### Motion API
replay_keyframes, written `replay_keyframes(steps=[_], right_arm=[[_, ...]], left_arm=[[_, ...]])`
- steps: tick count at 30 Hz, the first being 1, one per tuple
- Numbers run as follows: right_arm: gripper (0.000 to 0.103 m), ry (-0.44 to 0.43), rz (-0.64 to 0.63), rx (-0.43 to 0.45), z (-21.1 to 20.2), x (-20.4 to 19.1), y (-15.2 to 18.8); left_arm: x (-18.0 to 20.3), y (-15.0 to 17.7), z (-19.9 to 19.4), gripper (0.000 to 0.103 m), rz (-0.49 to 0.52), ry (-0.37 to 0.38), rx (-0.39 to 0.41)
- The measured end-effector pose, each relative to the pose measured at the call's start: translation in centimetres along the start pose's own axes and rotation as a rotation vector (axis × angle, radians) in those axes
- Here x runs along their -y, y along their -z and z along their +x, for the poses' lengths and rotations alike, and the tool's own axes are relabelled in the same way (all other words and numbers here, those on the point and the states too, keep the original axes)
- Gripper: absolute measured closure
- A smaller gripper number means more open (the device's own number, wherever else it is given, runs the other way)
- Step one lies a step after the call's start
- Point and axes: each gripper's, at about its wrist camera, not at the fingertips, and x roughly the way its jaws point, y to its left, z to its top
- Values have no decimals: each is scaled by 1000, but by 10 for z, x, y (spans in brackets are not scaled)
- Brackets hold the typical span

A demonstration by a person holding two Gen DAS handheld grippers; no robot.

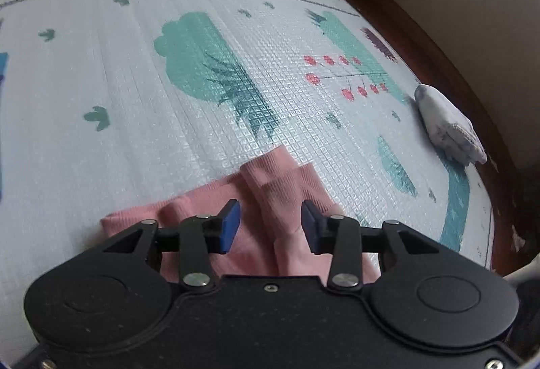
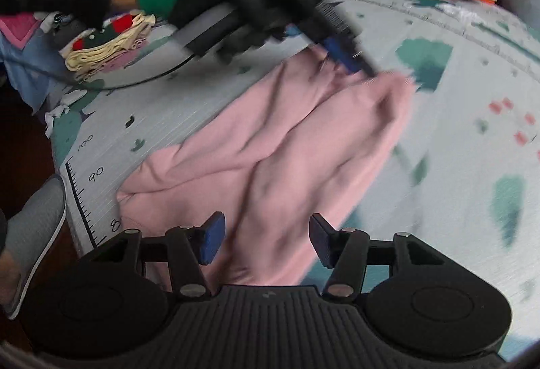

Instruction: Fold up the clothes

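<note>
A pink garment (image 2: 270, 146) lies rumpled on the patterned play mat (image 2: 455, 166). In the left wrist view its far end (image 1: 270, 193) lies bunched under my left gripper (image 1: 270, 222), which is open with the cloth between its blue pads, not pinched. In the right wrist view my right gripper (image 2: 266, 239) is open just above the near end of the garment. The left gripper also shows there (image 2: 347, 55), blurred, held by a black-gloved hand over the garment's far end.
A pile of mixed clothes (image 2: 108, 45) lies at the mat's far left. A folded white-blue cloth (image 1: 445, 122) sits at the mat's right edge, by a wooden floor and wall. A grey slipper (image 2: 33, 234) is at the mat's left edge.
</note>
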Motion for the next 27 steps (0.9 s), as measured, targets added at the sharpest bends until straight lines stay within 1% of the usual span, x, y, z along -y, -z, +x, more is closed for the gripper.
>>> replay_keyframes(steps=[2,5,9,11,12,13,15,16,18,21,22,25,26,27], right_arm=[[47,-6,29,10,11,-8,12],[47,1,51,28,19,-17,26],[46,7,32,36,23,-21,33],[47,-8,58,43,23,-16,33],[48,-11,69,46,22,-15,32],[49,-11,75,51,22,-14,33],[50,-13,88,62,20,-11,36],[50,-21,105,69,18,-8,38],[50,-47,151,80,15,-1,41],[50,-94,206,90,10,10,48],[50,-110,218,92,9,14,49],[51,-132,224,92,9,20,50],[51,-134,222,91,9,20,50],[51,-131,217,89,9,19,49]], left_arm=[[2,-2,8,65,3,-11,-15],[1,-4,16,66,-40,-7,-15],[2,-9,21,68,-76,9,-16],[4,-10,23,69,-85,4,-15],[6,-11,24,82,-71,-6,-16],[8,-11,24,89,-53,-14,-16],[13,-11,18,91,-29,-17,1],[14,-12,11,91,-48,-27,9],[15,-13,-4,91,-98,-35,19],[15,-17,-21,91,-146,-57,3],[14,-18,-21,91,-149,-68,-7],[7,-12,-1,89,-101,-136,-41],[5,-9,6,86,-71,-149,-42],[4,-6,9,76,-27,-143,-20]])
